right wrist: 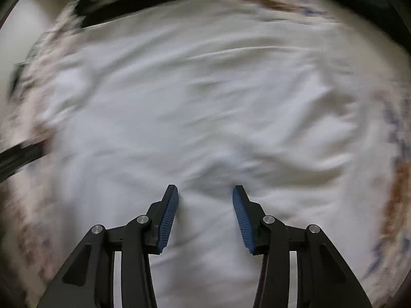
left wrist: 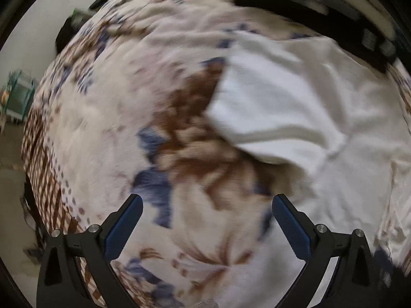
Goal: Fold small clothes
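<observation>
Two grippers we see spread apart, left gripper [left wrist: 206, 202] wide over floral bedspread [left wrist: 102, 118] beside white garment [left wrist: 295, 107], right gripper [right wrist: 205, 192] released above white garment [right wrist: 205, 102], garment lying on bedspread, both views blurred

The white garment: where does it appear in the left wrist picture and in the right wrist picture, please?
Left wrist view: the white garment lies in the right half, on the floral bedspread, beyond the open left hand-held gripper.
Right wrist view: it fills the centre, under the open right hand-held gripper.
Shared landmark: the black striped item beyond the garment's far edge, at upper left in the right wrist view.
</observation>
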The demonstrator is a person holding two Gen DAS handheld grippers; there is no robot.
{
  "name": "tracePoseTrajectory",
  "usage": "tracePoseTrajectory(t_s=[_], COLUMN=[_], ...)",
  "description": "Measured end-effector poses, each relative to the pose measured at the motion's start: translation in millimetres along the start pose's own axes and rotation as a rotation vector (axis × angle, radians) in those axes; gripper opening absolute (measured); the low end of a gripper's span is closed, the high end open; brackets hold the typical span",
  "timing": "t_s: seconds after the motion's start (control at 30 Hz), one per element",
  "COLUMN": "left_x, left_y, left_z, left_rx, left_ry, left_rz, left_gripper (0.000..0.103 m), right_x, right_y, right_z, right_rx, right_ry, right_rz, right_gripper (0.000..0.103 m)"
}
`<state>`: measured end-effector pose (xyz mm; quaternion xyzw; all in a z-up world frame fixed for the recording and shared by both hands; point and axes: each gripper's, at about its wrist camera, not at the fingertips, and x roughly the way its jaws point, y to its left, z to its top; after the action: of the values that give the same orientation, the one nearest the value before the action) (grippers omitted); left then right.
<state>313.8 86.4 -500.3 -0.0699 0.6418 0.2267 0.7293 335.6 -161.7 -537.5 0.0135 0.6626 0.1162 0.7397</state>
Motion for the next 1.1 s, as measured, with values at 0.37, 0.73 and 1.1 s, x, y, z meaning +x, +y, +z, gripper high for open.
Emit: tracePoseTrajectory(t_s=[0.37,0.73,1.1], left_x=[58,1,-51], left_y=[56,-3,-173], left_z=[29,66,-36], left_rx=[-0.533,-0.221,0.549], left_ry=[0.182,-0.233,-0.288], left_rz=[-0.526,-0.422,-0.481], left_gripper=[0.103,0.004,0.005], right_x=[-32,-55,-75], right_y=[-65,-113,-145], right_z=[-26,-31,-62], right_rx=[0.343,0.460,0.584], right_ry=[-0.068,-0.128,-0.132], right_rz=[-0.067,-0.149,-0.193], right_gripper=[0.048,0.048,0.048])
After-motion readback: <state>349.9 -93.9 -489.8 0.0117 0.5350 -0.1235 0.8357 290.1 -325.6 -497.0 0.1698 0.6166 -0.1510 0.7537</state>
